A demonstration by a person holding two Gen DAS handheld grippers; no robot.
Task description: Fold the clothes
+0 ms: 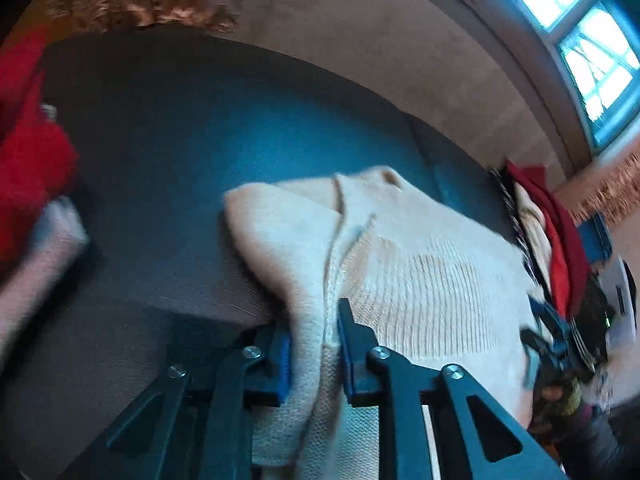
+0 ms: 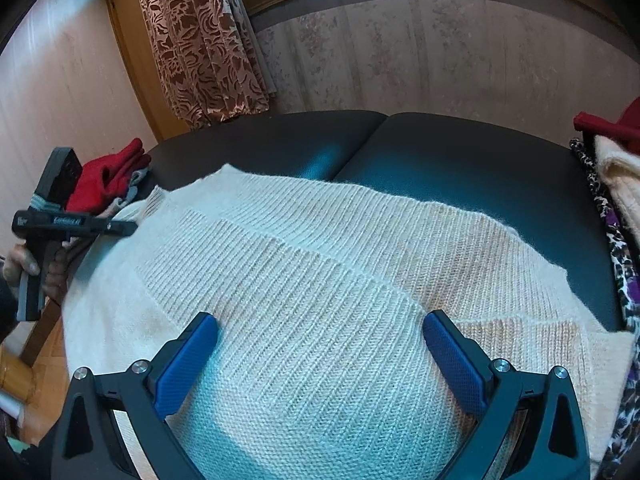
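Note:
A cream knit sweater (image 2: 304,272) lies spread over a dark padded table (image 2: 460,160). In the left wrist view a bunched fold of the cream sweater (image 1: 400,264) runs between the blue pads, and my left gripper (image 1: 314,344) is shut on it near the table's edge. The right wrist view shows my right gripper (image 2: 320,356) open just above the ribbed middle of the sweater, its blue pads wide apart with nothing pinched between them. The left gripper's body (image 2: 52,208), held by a hand, shows at the left of that view.
Red clothes (image 2: 108,180) lie at the table's left end. A pile with a red garment, a cream knit and leopard-print fabric (image 2: 608,200) sits at the right end. A patterned curtain (image 2: 200,40) and a wallpapered wall stand behind the table. A window (image 1: 580,28) is at the upper right.

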